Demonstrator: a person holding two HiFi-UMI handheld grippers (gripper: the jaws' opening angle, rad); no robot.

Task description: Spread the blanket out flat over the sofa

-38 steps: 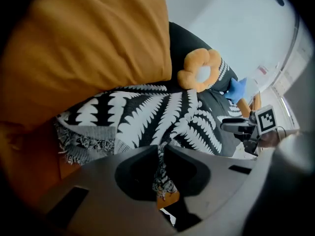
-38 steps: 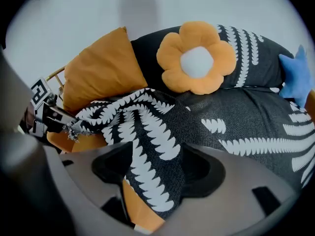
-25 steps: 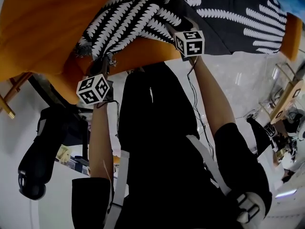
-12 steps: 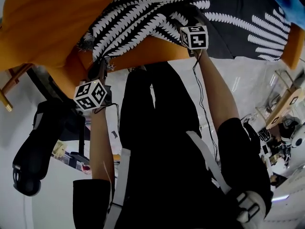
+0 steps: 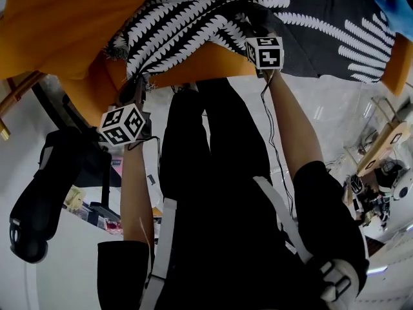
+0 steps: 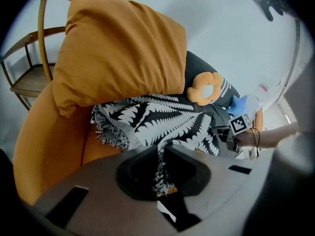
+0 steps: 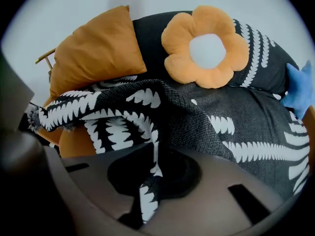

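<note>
R gripper [image 7: 151,156], wide open 1 sec ago, is now closing on a fold of the blanket [image 7: 123,107]. L gripper [image 6: 160,156] pinches its edge. Blanket's bunched on the sofa [image 6: 44,146] seat. W/ 2 grips, spreading can prob start.

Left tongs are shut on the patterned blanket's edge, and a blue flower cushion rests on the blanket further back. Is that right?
Not quite. The flower cushion is orange, not blue, as the right gripper view shows. The rest holds: the left tongs are shut on the edge of the blanket, and the cushion rests on the blanket further back.
</note>
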